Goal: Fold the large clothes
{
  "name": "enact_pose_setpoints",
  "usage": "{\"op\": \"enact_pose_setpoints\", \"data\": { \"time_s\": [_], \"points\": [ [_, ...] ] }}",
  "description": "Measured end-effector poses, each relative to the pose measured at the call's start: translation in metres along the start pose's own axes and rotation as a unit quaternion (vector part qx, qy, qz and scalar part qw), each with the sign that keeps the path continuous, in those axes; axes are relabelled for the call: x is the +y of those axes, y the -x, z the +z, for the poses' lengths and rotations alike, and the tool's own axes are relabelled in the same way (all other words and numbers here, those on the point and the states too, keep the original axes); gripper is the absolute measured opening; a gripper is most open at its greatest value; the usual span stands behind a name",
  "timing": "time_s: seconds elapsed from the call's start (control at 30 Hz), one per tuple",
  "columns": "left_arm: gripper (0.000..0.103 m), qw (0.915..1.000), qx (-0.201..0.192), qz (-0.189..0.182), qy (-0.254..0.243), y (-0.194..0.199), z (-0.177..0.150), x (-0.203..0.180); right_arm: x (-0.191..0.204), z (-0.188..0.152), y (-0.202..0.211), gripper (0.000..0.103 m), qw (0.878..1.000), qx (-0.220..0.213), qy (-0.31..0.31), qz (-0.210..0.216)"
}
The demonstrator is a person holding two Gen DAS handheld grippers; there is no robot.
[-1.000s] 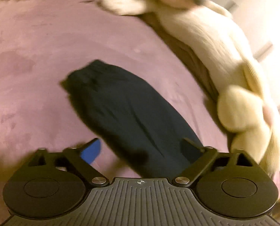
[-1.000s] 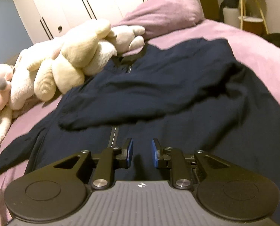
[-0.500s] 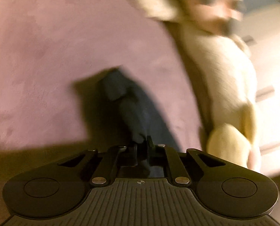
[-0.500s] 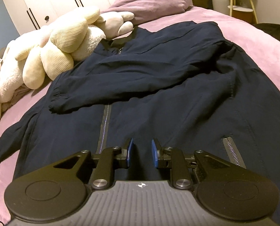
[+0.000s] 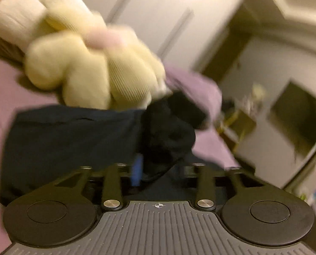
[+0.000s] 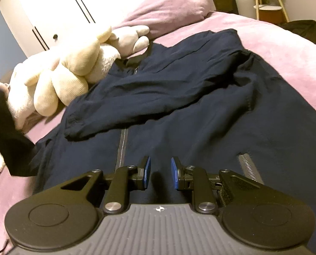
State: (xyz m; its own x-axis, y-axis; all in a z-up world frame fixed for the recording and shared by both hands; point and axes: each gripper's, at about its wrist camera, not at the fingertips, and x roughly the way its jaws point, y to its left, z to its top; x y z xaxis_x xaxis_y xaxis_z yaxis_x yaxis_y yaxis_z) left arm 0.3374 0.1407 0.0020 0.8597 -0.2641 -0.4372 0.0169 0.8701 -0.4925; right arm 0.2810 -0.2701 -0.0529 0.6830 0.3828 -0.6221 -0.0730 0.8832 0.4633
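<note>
A large navy zip jacket (image 6: 200, 127) lies front up on the pink bed cover (image 6: 285, 53). One sleeve (image 6: 158, 97) is folded across its chest. The other sleeve (image 6: 9, 144) hangs lifted at the left edge of the right wrist view. In the blurred left wrist view its dark bunched cuff (image 5: 168, 127) sits between the fingers of my left gripper (image 5: 158, 165), above the jacket's body (image 5: 72, 138). Those jaws are opening; one blue pad (image 5: 136, 170) shows bare. My right gripper (image 6: 160, 173) hovers over the hem beside the zip, open by a narrow gap with nothing in it.
Cream plush toys (image 6: 62, 80) lie against the jacket's far left side, close ahead as plush toys (image 5: 83, 63) in the left wrist view. A pink pillow (image 6: 168, 6) lies at the head, a white wardrobe (image 6: 62, 6) behind, and a side table (image 6: 268, 6) at the far right.
My left gripper shut on the outstretched sleeve's cuff, lifted it and swung it toward the jacket's body while rolling; its jaws now stand apart. My right gripper stayed narrowly open over the hem.
</note>
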Motion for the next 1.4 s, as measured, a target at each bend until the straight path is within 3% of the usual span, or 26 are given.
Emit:
{"op": "enact_pose_setpoints", "data": {
  "time_s": [0.13, 0.27, 0.43, 0.57, 0.77, 0.97, 1.1, 1.2, 1.3, 1.4],
  "points": [
    [0.072, 0.9982, 0.041, 0.041, -0.015, -0.029, -0.046, -0.012, -0.013, 0.001, 0.005, 0.021, 1.000, 0.000, -0.008, -0.003],
    [0.079, 0.9951, 0.011, 0.098, -0.005, -0.002, -0.071, 0.008, -0.029, 0.005, 0.004, 0.021, 1.000, 0.006, -0.010, -0.004],
    [0.085, 0.9769, -0.035, 0.211, -0.008, 0.025, -0.086, 0.047, -0.019, 0.019, -0.020, 0.025, 0.999, 0.025, -0.012, 0.032],
    [0.088, 0.9641, -0.037, 0.258, 0.052, 0.029, -0.079, 0.072, 0.020, 0.039, -0.058, 0.030, 0.993, 0.046, -0.025, 0.108],
    [0.095, 0.9531, -0.055, 0.277, 0.109, 0.027, -0.074, 0.102, 0.077, 0.072, -0.110, 0.045, 0.989, 0.050, -0.009, 0.142],
    [0.097, 0.9522, -0.053, 0.284, 0.098, 0.021, -0.087, 0.109, 0.085, 0.082, -0.167, 0.047, 0.986, 0.102, -0.023, 0.126],
    [0.097, 0.9531, -0.054, 0.280, 0.103, 0.027, -0.084, 0.108, 0.096, 0.083, -0.169, 0.014, 0.987, 0.096, -0.006, 0.132],
    [0.096, 0.9564, -0.063, 0.274, 0.079, 0.032, -0.079, 0.096, 0.106, 0.094, -0.148, 0.008, 0.988, 0.063, 0.019, 0.137],
    [0.096, 0.9587, -0.067, 0.273, 0.042, 0.028, -0.073, 0.080, 0.104, 0.119, -0.101, 0.007, 0.988, -0.020, 0.025, 0.153],
    [0.091, 0.9629, -0.054, 0.263, 0.026, 0.014, -0.072, 0.069, 0.087, 0.138, -0.058, 0.007, 0.987, -0.088, 0.032, 0.128]
  ]
}}
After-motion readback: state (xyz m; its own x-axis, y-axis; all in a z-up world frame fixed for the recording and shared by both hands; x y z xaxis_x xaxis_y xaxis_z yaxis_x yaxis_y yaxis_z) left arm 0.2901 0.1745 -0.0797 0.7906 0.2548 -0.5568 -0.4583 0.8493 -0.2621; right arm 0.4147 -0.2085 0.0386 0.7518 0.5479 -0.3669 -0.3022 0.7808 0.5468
